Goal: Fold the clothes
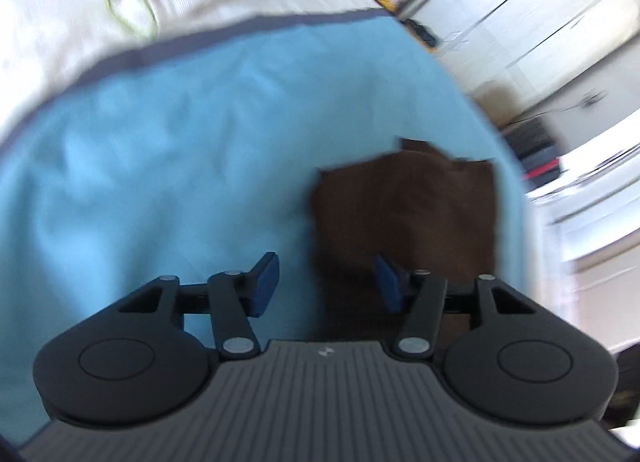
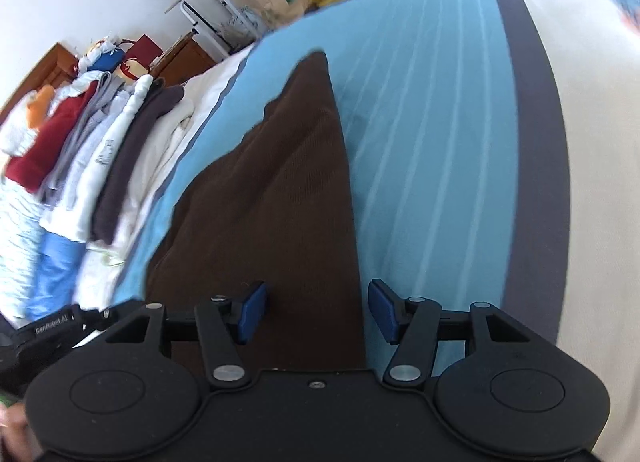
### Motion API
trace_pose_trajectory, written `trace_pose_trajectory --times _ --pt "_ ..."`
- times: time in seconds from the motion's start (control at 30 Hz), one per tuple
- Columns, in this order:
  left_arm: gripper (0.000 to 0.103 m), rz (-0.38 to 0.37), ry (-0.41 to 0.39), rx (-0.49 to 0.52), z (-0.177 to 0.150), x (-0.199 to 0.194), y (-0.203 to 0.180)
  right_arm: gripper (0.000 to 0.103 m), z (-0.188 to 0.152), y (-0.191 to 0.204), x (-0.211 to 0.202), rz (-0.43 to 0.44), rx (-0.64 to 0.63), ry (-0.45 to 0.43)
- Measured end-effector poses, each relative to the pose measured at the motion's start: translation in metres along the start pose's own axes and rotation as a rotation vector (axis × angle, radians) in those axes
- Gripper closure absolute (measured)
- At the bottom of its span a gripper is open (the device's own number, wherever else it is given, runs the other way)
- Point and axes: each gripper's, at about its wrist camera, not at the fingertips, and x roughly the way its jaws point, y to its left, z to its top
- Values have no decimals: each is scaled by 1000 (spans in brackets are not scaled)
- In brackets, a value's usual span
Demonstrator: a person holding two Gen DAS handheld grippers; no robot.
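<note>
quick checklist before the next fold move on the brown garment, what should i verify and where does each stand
1. left gripper open and empty: ok.
2. right gripper open and empty: ok.
3. brown garment lies on the blue sheet: ok.
4. Garment edge sits between the right gripper's pads: ok, straight edge runs up between them.
5. Garment flat and smooth: cannot tell, left view is blurred.
6. pile of clothes kept apart from the garment: ok.
</note>
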Motion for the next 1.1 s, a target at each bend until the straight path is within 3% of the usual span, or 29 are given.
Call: trace_pose_trajectory --times 0.07,0.2,0.3,0.37,0.4,0.43,0.47,0.5,0.6,0.83,0.97,1.1 --pt "46 -47 38 -17 -9 -3 2 40 -10 -14 -4 71 96 56" --pt "36 -45 86 23 -26 3 0 38 -24 -35 1 192 259 113" --pt "20 -55 120 21 -32 16 2 38 -24 -30 9 206 236 107" --pt "19 -55 120 21 -30 28 4 39 -22 -18 13 195 164 101" --pt "20 -54 112 33 -30 31 0 53 -22 -12 15 182 118 94" --pt "24 -60 101 65 -30 31 -5 67 -23 -5 16 169 72 88" --pt "48 -58 89 111 -32 31 -12 67 -24 -1 15 160 40 77" --pt "61 -48 77 158 -34 31 -18 71 -25 3 14 153 14 64" --pt "73 -31 47 190 -42 19 -28 75 -27 11 4 185 -31 38" --pt "76 -5 -10 205 -62 -16 -47 76 -41 22 -37 248 -55 21" --pt "76 -42 77 138 -78 -45 -41 76 -57 15 -67 269 -3 75" --pt "75 -13 127 118 -78 -48 -48 76 -64 6 -72 270 85 154"
